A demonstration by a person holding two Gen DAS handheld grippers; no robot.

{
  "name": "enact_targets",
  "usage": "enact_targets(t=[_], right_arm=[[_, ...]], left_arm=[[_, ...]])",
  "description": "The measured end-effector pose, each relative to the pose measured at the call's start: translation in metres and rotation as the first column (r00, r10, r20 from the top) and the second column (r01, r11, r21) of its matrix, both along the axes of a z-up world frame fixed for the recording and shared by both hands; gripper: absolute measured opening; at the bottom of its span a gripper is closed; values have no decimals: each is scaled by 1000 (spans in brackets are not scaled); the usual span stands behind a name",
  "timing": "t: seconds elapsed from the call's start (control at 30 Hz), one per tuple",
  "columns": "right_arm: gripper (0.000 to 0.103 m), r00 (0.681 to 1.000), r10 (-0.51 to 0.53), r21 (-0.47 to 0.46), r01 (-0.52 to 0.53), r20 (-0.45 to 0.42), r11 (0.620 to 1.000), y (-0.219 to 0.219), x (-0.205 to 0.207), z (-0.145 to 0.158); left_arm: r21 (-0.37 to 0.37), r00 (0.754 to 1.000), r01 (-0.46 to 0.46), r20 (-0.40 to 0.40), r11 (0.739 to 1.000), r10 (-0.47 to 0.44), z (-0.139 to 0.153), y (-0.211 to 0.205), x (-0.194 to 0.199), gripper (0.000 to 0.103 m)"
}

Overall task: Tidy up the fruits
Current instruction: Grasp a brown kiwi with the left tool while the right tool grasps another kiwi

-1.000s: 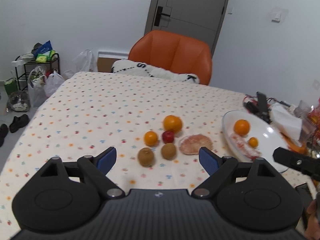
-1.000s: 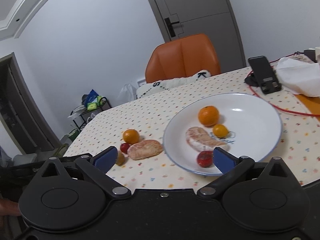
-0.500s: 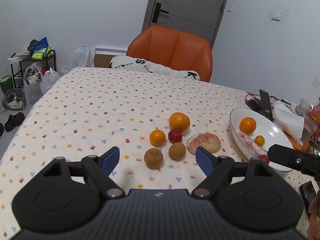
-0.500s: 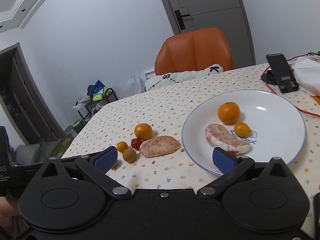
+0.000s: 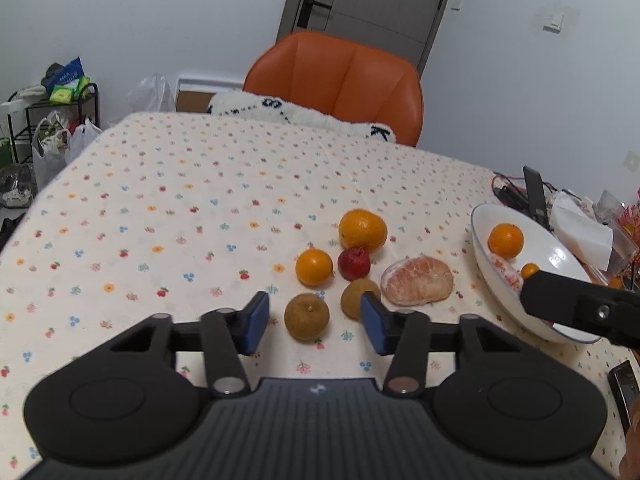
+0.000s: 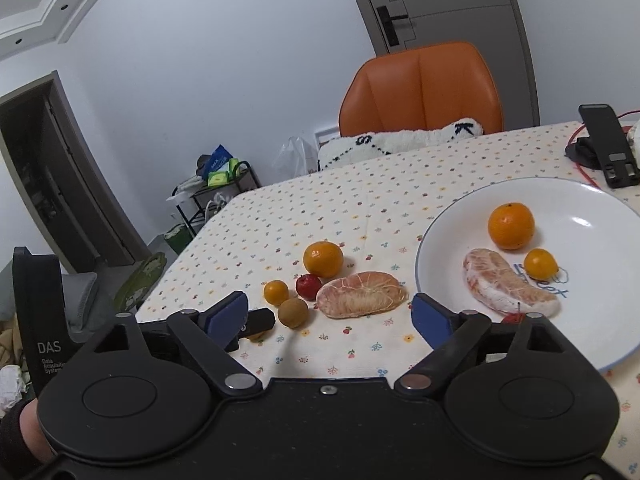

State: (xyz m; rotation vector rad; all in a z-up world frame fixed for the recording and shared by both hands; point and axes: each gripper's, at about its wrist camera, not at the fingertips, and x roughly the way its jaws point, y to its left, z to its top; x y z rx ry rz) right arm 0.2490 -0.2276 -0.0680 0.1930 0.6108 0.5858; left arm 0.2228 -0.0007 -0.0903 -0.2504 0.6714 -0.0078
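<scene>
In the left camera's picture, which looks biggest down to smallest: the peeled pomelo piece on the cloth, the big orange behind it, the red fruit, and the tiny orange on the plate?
1. Peeled pomelo piece
2. Big orange
3. Red fruit
4. Tiny orange on the plate, partly hidden by the right gripper; what shows is clearly smallest.

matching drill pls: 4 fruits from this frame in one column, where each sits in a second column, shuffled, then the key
Things:
1. brown fruit
2. red fruit
3. small orange
4. peeled pomelo piece

Places:
A. on the white plate
B. on the tablecloth, between the other fruit and the plate
C. between the open fingers of the left gripper, in the left wrist view
D. just in front of the biggest orange on the cloth

Pairs: 1-C, 2-D, 3-A, 4-B
</scene>
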Motion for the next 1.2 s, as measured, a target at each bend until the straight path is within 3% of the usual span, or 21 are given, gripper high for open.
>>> enact_targets(t=[0.07, 0.1, 0.83, 0.93, 1.0, 1.2], right_arm=[[82, 1000, 3, -12, -3, -7, 1000, 5, 4, -4], [78, 1000, 7, -17, -7, -13, 1000, 8, 6, -6], [51, 996, 60, -54, -63, -66, 997, 64, 27, -28], [40, 995, 52, -57, -57, -79, 997, 71, 32, -31], [22, 994, 55, -59, -60, -92, 996, 75, 35, -35], [21, 995, 80, -41, -83, -62, 996, 72, 26, -30]], left_arm=[[-21, 1000, 14, -17, 1000, -14, -5, 3, 2, 23], [-33, 1000, 17, -16, 999, -18, -6, 5, 2, 23], [-31, 999, -49, 6, 998, 49, 4, 44, -15, 23], [-35, 998, -58, 12, 998, 59, 6, 49, -17, 23], [-40, 998, -63, 14, 997, 63, 6, 51, -18, 23], [-39, 998, -65, 16, 997, 66, 9, 52, -19, 23]])
